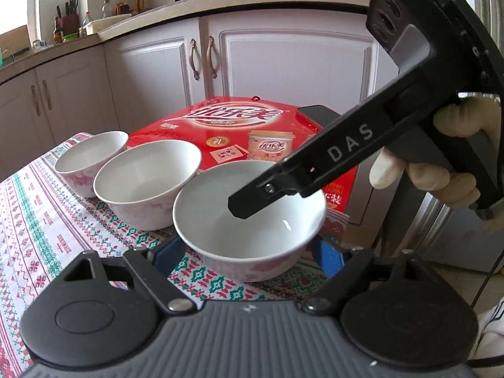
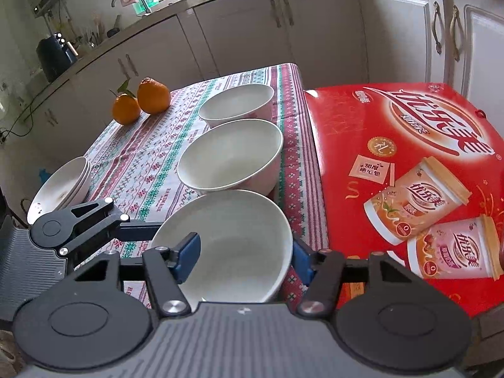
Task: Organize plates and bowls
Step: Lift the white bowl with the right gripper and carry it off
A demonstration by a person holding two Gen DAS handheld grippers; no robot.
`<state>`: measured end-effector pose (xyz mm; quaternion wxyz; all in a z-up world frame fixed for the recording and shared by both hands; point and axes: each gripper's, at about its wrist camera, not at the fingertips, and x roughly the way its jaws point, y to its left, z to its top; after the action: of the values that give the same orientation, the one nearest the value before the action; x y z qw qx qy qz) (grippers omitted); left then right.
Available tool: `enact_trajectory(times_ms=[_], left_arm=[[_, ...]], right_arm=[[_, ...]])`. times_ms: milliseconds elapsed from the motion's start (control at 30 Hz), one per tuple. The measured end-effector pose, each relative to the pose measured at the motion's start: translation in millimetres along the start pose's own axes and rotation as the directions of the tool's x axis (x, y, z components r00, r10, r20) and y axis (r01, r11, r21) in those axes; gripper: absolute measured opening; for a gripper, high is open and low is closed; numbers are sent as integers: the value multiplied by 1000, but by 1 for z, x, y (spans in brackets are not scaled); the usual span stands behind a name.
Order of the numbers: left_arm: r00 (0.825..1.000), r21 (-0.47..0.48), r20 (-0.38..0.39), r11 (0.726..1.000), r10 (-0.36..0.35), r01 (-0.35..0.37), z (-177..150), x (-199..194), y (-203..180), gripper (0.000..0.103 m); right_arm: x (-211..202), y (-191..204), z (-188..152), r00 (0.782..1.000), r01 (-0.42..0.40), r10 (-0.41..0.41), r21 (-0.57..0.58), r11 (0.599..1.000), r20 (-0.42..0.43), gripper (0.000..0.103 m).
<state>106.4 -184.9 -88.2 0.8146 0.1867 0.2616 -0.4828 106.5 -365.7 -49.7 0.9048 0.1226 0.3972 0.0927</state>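
Observation:
Three white bowls with pink flower prints stand in a row on the patterned tablecloth. The nearest bowl [image 1: 249,217] [image 2: 226,245] sits between the open fingers of my left gripper [image 1: 249,252], blue pads on either side of its base. My right gripper [image 2: 245,258] is open over the same bowl: one blue pad [image 2: 189,256] is inside it, the other [image 2: 302,263] is outside its right rim. In the left wrist view a right finger [image 1: 249,201] dips into the bowl. The middle bowl [image 2: 230,157] and far bowl [image 2: 236,105] are empty.
A red gift box [image 2: 409,170] lies on the table's right side, close to the bowls. A stack of white plates [image 2: 60,186] sits at the left edge. Two oranges [image 2: 141,100] stand at the far left corner. Kitchen cabinets [image 1: 151,72] lie beyond.

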Motion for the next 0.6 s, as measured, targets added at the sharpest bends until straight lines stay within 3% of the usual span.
enact_trajectory(times_ms=[200,400,600], left_arm=[[1000,3,5,1000,4,-4,-1,0,-1,87],[1000,-3,13,1000,10,-10,-3,-1,-2,87],[1000,-1,19,1000,13,-13,-4,-1,-3,87]], right_arm=[[0,-2,0,1000,-11,11,11,1000,-8,67],[0,-18,2,997,-75,77,105,992,-13,67],[6,-18,3,997,-65,68,89,994,-31,67]])
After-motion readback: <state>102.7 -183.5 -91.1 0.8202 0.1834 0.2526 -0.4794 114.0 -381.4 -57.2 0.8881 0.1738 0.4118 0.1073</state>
